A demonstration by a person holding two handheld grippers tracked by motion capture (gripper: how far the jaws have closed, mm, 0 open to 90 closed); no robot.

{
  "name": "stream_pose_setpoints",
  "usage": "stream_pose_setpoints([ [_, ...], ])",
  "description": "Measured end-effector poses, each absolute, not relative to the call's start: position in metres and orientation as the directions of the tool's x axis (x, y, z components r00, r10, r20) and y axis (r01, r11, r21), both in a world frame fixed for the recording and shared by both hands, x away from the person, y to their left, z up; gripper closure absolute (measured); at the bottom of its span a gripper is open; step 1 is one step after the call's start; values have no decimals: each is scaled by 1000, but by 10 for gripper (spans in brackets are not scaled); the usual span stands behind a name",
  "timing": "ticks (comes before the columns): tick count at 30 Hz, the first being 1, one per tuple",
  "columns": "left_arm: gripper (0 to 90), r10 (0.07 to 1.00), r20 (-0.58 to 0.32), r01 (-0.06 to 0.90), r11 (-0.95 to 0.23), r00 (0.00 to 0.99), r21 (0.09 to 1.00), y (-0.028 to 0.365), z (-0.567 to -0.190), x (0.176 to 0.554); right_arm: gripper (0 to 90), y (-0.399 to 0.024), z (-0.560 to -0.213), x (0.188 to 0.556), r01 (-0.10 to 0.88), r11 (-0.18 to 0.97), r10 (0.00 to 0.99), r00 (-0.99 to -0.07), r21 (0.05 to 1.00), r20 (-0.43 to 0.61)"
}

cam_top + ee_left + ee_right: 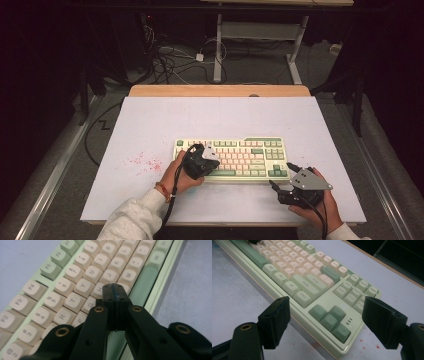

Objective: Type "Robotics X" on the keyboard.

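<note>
White worktop (150,125), keyboard (250,150) near its front edge. Left gripper (115,293) closed and empty, tips over the H/N keys. Right gripper (325,322) open, off the keyboard's right corner. Keyboard looks rigid, moderately heavy; keycaps may pop off, so grip the case edge.

I see the keyboard (231,158) lying on the table (150,120), nearer my edge than the far one and a little right of the table's middle. My left gripper (201,161) sits over the keyboard's left half, its closed jaws just above the keys near the H and the space bar (142,285). My right gripper (282,181) rests on the table just before the keyboard's right end, close to the arrow keys (329,320), while a scatter of specks (145,162) lies left of the keyboard.
</note>
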State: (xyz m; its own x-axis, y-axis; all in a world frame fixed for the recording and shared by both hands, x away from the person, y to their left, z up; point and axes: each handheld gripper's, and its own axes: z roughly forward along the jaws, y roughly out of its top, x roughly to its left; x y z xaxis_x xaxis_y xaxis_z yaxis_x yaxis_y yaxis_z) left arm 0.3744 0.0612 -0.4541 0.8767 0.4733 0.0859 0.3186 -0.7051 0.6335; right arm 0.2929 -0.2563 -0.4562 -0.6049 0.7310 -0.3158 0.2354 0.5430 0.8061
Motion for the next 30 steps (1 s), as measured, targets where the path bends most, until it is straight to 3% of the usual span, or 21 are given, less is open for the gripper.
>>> stream_pose_setpoints([
  [17,809,503,150,267,-662,851,700,79,-434,366,229,-257,-456,293,229,548,727,-607,804,-322],
  [26,637,525,197,240,-649,828,722,93,-432,363,229,-257,-455,293,231,542,731,-604,808,-317],
  [30,508,542,223,230,-644,810,730,98,-432,359,229,-257,-455,293,231,543,731,-604,807,-318],
])
